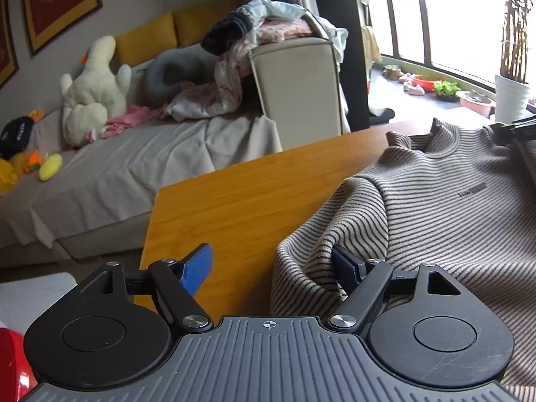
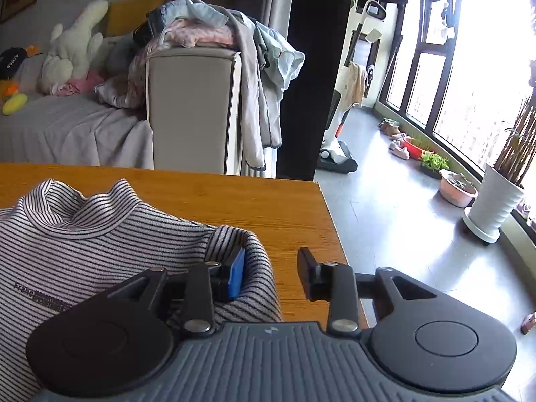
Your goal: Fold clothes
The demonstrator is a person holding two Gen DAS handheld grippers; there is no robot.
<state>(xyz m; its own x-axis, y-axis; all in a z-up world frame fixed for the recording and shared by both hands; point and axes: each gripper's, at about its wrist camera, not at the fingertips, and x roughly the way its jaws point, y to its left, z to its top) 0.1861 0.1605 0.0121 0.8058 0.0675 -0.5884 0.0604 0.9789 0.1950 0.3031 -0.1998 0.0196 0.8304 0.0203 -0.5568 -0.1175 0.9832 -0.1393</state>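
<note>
A beige-and-black striped sweater (image 1: pixel 452 207) lies front up on the wooden table (image 1: pixel 251 194), its collar toward the far edge. My left gripper (image 1: pixel 271 266) is open at the sweater's left edge. Its right finger is tucked into a fabric fold, and its blue left pad (image 1: pixel 197 268) hangs over bare wood. In the right wrist view the sweater (image 2: pixel 83 244) fills the lower left. My right gripper (image 2: pixel 271 273) is open at its right edge: the blue left pad (image 2: pixel 238 274) sits inside a fold, and the black right finger stands clear over the table (image 2: pixel 268 194).
Beyond the table stands a sofa (image 1: pixel 134 167) with plush toys (image 1: pixel 93 90) and a heap of clothes (image 2: pixel 207 30) on its armrest. To the right are a floor cleaner (image 2: pixel 335 147), plant pots (image 2: pixel 495 201) and tall windows. A red object (image 1: pixel 10 358) sits at the lower left.
</note>
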